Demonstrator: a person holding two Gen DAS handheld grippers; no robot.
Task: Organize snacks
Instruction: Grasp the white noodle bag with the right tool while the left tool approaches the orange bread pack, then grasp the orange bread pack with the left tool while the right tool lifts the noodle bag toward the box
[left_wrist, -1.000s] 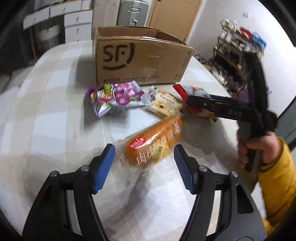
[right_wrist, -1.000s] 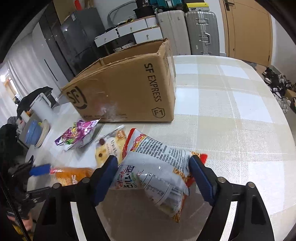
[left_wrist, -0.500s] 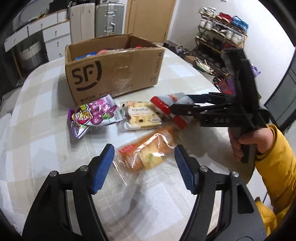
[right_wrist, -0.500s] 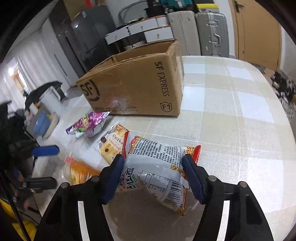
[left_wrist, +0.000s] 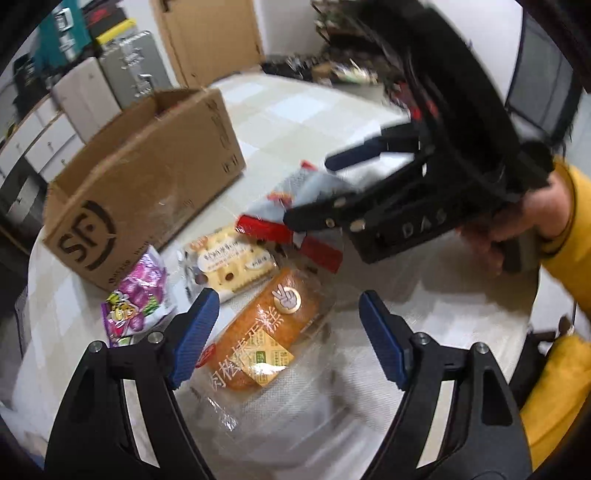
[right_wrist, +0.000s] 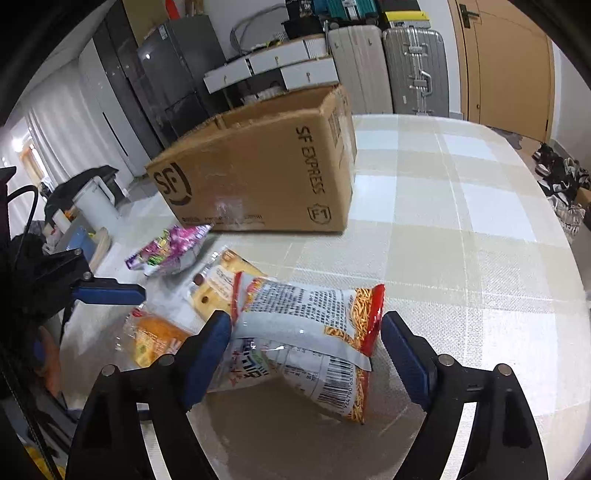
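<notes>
An orange cake in clear wrap (left_wrist: 266, 339) lies on the table between the fingers of my left gripper (left_wrist: 288, 306). Its jaws are opening and the pads stand clear of the wrap. My right gripper (right_wrist: 306, 325) straddles a red and white noodle-snack bag (right_wrist: 303, 321). Those jaws are opening too, with a small gap at the right pad. In the left wrist view the right gripper (left_wrist: 314, 192) reaches in over that bag (left_wrist: 295, 236). A yellow cracker pack (left_wrist: 232, 262) and a purple candy bag (left_wrist: 136, 302) lie beside the open cardboard box (left_wrist: 147, 177).
The checked tablecloth (right_wrist: 461, 258) stretches to the right of the box (right_wrist: 266, 177). A hand in a yellow sleeve (left_wrist: 569, 229) holds the right gripper. Suitcases (right_wrist: 410, 70) and white drawers (right_wrist: 277, 66) stand beyond the table's far edge.
My left gripper has rolled and slid closer over the cake, and its jaws have widened. The right jaws first pinched the snack bag, then spread apart around it.
</notes>
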